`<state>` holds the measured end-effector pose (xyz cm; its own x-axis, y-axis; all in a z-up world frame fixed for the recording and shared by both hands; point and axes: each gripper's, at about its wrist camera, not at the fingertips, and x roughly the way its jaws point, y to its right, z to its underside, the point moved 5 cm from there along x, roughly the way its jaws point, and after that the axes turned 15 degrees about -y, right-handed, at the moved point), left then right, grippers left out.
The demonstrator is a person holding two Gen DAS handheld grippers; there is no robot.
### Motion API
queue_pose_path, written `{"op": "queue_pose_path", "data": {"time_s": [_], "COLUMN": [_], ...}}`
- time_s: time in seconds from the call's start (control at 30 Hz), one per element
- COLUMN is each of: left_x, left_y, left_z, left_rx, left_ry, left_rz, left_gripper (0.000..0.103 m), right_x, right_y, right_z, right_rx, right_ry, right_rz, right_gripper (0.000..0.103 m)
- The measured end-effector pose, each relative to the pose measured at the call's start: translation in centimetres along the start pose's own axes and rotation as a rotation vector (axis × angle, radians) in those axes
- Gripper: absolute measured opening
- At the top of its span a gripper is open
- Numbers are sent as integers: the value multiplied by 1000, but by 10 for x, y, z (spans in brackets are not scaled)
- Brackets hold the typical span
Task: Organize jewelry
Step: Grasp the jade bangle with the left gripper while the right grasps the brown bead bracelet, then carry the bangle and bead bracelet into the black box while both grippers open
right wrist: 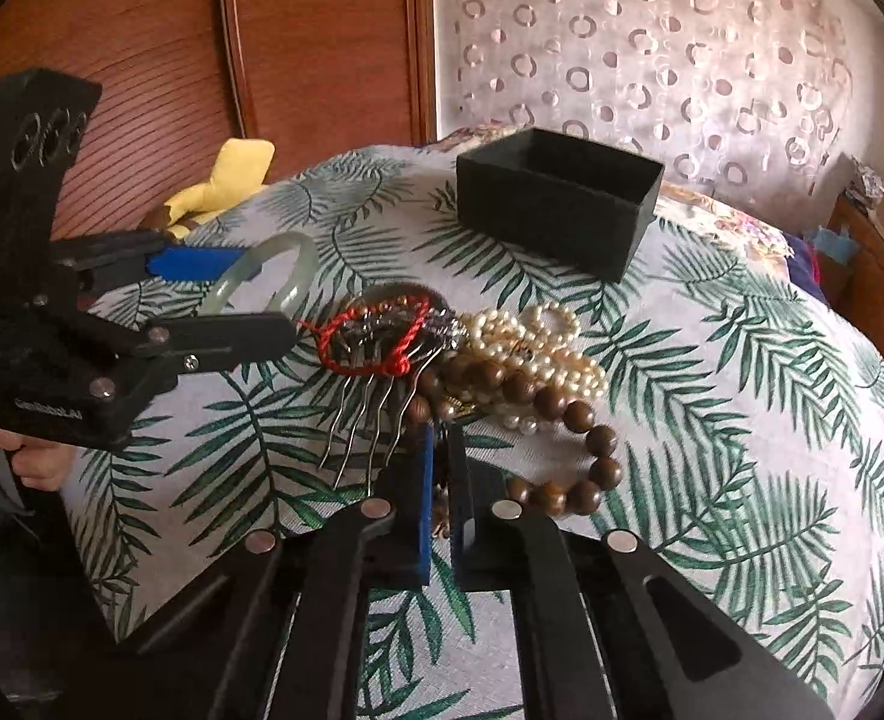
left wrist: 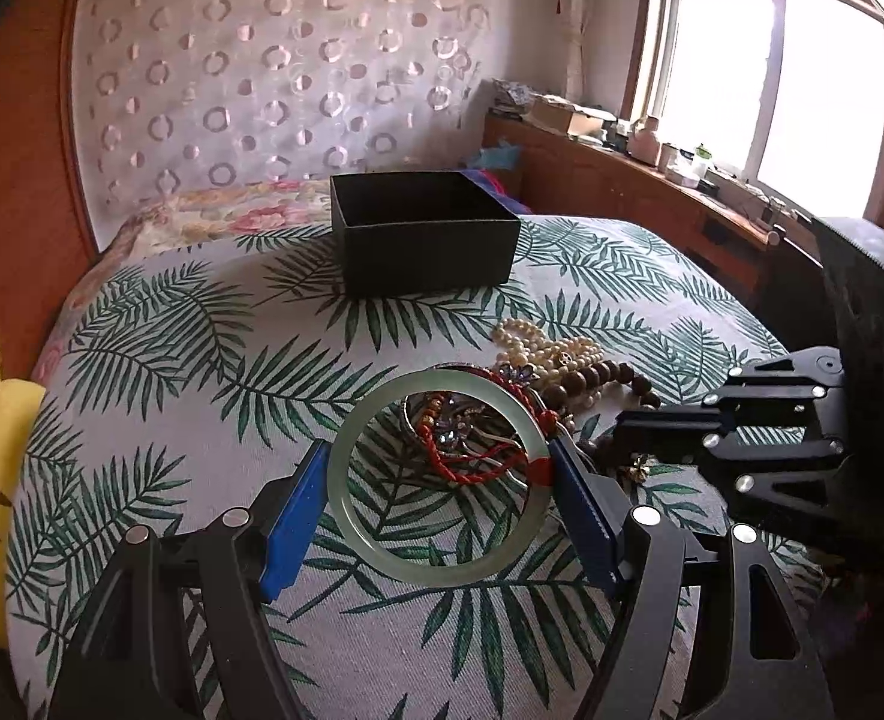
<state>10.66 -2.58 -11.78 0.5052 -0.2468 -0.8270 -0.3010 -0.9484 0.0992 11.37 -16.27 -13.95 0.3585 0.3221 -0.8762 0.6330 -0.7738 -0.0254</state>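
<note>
On the leaf-print bedspread (left wrist: 202, 420), left gripper (left wrist: 439, 468) clamps jade bangle (left wrist: 376, 558).

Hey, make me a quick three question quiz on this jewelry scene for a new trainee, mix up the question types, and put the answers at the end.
1. True or false: the black box already holds the pearl necklace.
2. Which gripper spans the green bangle? A) left gripper B) right gripper
3. Fill in: the red cord bracelet lies over a metal hair ____.

Key
1. False; the pearls lie on the leaf-print cloth.
2. A
3. comb
</note>
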Motion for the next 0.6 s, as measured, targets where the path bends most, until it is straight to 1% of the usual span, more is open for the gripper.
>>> {"op": "queue_pose_path", "data": {"time_s": [0.17,0.37,0.6], "left_x": [-3,-12,-23], "left_y": [1,1,-4], "left_z": [-1,-7,-26], "left_rx": [-2,-1,1], "left_ry": [11,32,72], "left_rz": [2,-3,-21], "left_gripper": [69,69,69], "right_x": [-21,-54,-84], "right_y": [7,14,26], "right_z": [-6,-20,-44], "right_rx": [3,-7,-17], "right_ry": [55,131,201], "right_rz": [15,41,78], "right_gripper": [4,4,4]}}
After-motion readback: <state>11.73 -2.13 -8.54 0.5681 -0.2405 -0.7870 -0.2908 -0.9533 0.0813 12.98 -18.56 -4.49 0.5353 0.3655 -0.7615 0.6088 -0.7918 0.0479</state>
